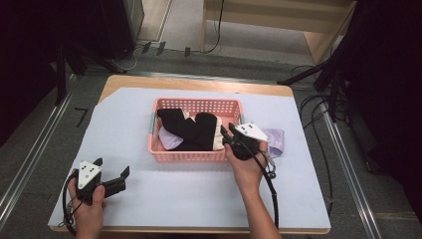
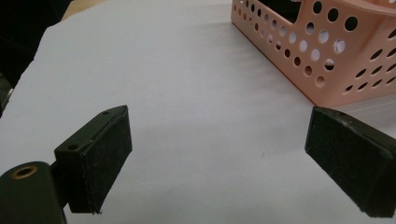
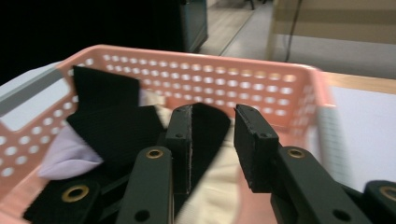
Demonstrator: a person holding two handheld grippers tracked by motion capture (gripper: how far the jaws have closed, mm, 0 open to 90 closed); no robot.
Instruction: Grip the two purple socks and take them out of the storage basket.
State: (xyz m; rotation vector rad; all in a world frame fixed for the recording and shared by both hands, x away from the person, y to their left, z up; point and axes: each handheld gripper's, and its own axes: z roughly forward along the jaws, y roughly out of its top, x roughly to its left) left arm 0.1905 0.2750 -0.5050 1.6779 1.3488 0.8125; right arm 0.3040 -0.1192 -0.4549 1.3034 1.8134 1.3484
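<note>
A pink perforated basket [image 1: 196,102] stands on the white sheet at the middle of the table. In it lie black socks [image 1: 186,129], a cream one [image 1: 217,137] and a lavender one [image 1: 169,139]. My right gripper [image 1: 226,130] hovers over the basket's front right corner, jaws apart, nothing pinched. In the right gripper view the right gripper [image 3: 212,112] points into the basket [image 3: 205,74] above the black sock [image 3: 112,121] and the cream sock [image 3: 219,191]. My left gripper [image 1: 112,167] rests near the front left, wide open and empty. In the left gripper view the left gripper [image 2: 217,126] faces the basket wall [image 2: 327,84].
Another lavender sock [image 1: 274,137] lies on the white sheet [image 1: 199,189] just right of the basket, behind my right hand. The wooden table edge [image 1: 199,83] shows at the back. Cables and dark stands sit on the floor around the table.
</note>
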